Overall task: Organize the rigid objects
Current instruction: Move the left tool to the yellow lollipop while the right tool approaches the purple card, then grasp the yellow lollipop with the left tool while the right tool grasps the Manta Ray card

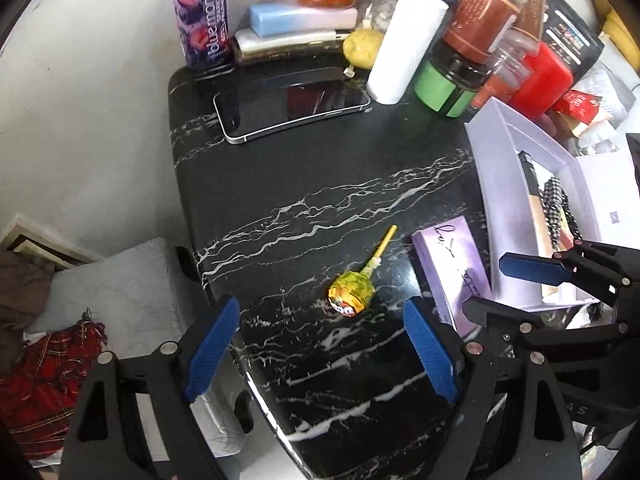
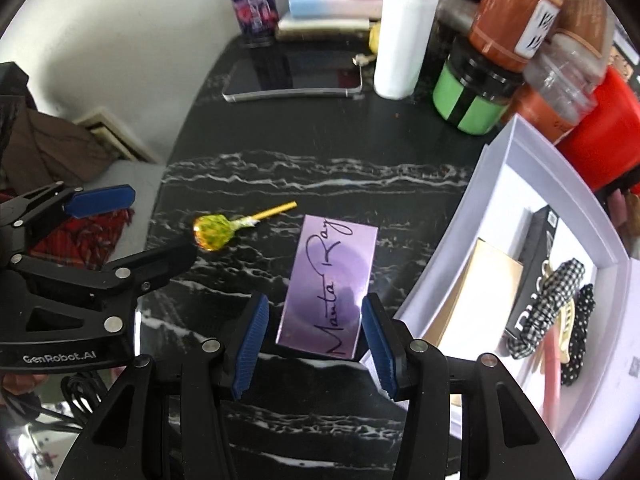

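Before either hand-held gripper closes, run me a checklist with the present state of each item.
1. Left hand-held gripper open, nothing between the pads: ok.
2. Lollipop ahead of the left one, lying free on the table: ok.
3. Right hand-held gripper open: ok.
4. Purple card lined up between the right pads, near end only: ok.
5. Pads touching the card: cannot tell.
6. White box has bare floor left for more items: ok.

left black two-finger gripper with blue pads (image 1: 322,350) pointing steeply down, jaws wide apart, right black blue-padded gripper (image 2: 316,346) alongside, jaws narrower, nothing gripped
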`<state>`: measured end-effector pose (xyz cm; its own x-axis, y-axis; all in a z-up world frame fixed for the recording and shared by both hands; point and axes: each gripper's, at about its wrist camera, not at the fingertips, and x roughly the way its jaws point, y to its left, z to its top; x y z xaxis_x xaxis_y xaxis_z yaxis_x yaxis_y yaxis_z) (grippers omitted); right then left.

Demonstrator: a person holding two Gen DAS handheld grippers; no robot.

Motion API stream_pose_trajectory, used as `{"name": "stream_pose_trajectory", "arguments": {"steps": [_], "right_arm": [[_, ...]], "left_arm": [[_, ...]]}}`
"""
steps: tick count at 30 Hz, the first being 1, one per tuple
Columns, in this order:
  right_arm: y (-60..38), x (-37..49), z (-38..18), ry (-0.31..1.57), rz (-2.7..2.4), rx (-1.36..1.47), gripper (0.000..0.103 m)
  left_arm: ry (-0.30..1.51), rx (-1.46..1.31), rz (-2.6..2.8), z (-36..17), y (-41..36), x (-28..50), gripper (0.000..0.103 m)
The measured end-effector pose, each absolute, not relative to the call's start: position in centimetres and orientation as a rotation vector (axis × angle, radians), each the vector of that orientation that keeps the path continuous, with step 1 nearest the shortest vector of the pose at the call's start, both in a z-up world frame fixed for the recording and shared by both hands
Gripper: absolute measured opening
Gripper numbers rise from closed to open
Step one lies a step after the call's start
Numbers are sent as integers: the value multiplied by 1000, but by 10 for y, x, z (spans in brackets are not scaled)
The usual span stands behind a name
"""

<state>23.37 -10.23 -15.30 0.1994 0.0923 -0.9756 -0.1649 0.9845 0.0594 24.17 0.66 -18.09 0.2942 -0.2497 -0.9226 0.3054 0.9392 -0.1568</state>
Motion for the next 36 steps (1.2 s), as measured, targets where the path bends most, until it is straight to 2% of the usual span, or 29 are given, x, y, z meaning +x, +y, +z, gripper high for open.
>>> {"name": "stream_pose_trajectory", "arguments": {"steps": [4, 6, 12, 16, 19, 21, 22, 24, 26, 30, 36], "right_arm": [[-104, 242, -165, 1395, 185, -81, 49], [-104, 246, -170, 1412, 185, -99, 49], [-96, 257, -179, 1417, 195, -157, 51], [-88, 261, -185, 1420, 212, -217, 64], [-77, 264, -192, 1429, 213, -267, 64], [-71, 262, -195, 1429, 215, -286, 64], [-69, 261, -196, 1427, 219, -283, 64], [-67, 259, -197, 1425, 215, -292, 64], [-66, 257, -198, 1417, 207, -292, 63], [-68, 255, -196, 1408, 182, -283, 53], [-63, 242, -194, 1408, 197, -273, 53]], "left_arm": [[1214, 53, -390, -188, 4, 246, 85], [1210, 65, -395, -192, 2, 249, 77], [1219, 25, -427, -203, 5, 255, 64], [1192, 34, -485, -203, 1, 255, 64], [1167, 76, -523, -203, -4, 253, 60], [1164, 116, -530, -205, -9, 253, 50], [1153, 135, -529, -205, -10, 253, 48], [1149, 150, -541, -206, -12, 252, 34], [1151, 152, -553, -206, -11, 251, 29], [1165, 132, -558, -206, -5, 245, 27], [1188, 102, -552, -206, 5, 232, 25]]}}
